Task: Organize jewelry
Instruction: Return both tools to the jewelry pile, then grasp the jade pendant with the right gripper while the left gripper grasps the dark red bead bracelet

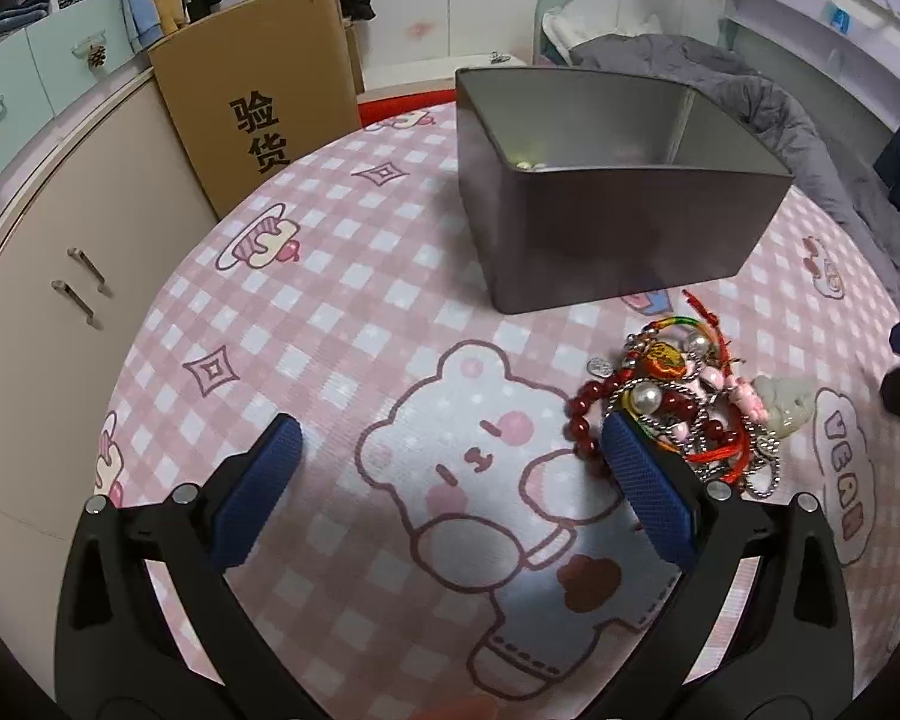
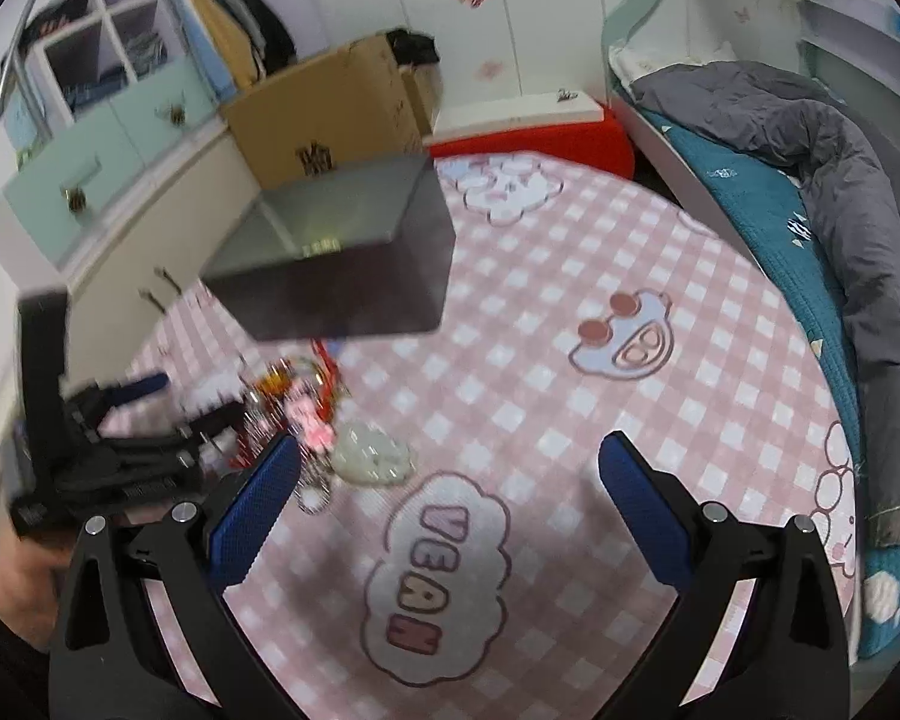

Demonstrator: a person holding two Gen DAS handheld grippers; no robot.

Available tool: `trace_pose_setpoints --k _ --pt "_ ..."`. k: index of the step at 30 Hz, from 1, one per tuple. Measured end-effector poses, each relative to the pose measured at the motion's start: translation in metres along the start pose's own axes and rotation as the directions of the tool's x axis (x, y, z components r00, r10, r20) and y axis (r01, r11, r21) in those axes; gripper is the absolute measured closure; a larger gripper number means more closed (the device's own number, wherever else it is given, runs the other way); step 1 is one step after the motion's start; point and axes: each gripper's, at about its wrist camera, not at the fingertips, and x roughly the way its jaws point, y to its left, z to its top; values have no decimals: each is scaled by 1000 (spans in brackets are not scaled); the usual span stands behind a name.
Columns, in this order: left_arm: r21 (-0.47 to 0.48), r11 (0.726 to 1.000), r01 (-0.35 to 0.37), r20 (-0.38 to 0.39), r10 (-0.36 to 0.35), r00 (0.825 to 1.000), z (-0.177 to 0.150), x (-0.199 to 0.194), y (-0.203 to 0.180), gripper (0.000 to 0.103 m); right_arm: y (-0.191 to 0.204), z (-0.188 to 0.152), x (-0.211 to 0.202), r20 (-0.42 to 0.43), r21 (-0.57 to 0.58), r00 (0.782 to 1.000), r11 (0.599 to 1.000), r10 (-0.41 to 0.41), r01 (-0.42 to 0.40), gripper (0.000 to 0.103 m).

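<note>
A tangled pile of jewelry [image 1: 684, 402] lies on the pink checked cloth [image 1: 342, 312]: dark red beads, pearls, red cords, silver chains and a pale jade pendant [image 1: 786, 405]. Behind it stands an open grey metal tin [image 1: 606, 180] with a few small pieces inside. My left gripper [image 1: 450, 450] is open, its right fingertip [image 1: 621, 429] touching the pile's near-left edge. In the right wrist view the scene is blurred; my right gripper [image 2: 447, 462] is open above the cloth, with the jewelry pile [image 2: 306, 414] and jade pendant [image 2: 369, 456] by its left finger. The left gripper [image 2: 126, 420] shows at the left.
A cardboard box [image 1: 258, 102] stands at the cloth's far left beside beige cabinets [image 1: 72, 276]. A bed with a grey quilt [image 2: 810, 180] runs along the right. A red stool [image 2: 540, 132] sits beyond the tin. A hand [image 2: 12, 600] holds the left gripper.
</note>
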Motion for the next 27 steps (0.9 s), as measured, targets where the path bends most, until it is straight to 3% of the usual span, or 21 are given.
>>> trace_pose_setpoints --k 2,4,6,10,15,17,19,21,23,27 --pt "3 1000 -4 3 4 1000 -2 0 0 6 4 -4 8 -18 -54 1000 998 -16 15 13" --pt "0 1000 11 0 -11 1000 -3 1 1 10 9 -8 18 -42 -127 999 992 -24 18 29" --pt "-7 999 38 -1 -38 999 -3 3 1 16 14 -10 27 -44 -192 998 981 -43 34 38" --pt "30 997 64 16 -65 998 -3 -1 -8 42 23 -4 34 -41 -255 999 967 -2 -8 40" --pt "57 992 110 10 -111 994 -4 -6 -17 64 39 -4 44 -51 -361 999 932 -1 -18 40" --pt "71 990 119 15 -120 993 -5 -8 -20 69 41 -2 46 -49 -382 999 923 25 -42 50" --pt "78 987 137 20 -139 990 -6 -8 -21 80 46 -2 47 -36 -408 999 912 29 -41 72" --pt "74 982 176 16 -178 984 -6 -8 -20 93 50 -2 46 -36 -418 999 908 12 -26 75" --pt "44 972 230 7 -231 973 -6 -9 -15 95 51 -1 44 -39 -394 999 919 6 -21 75" --pt "29 965 261 27 -262 965 -10 -21 -6 95 44 -4 34 -36 -322 999 945 41 -50 75"
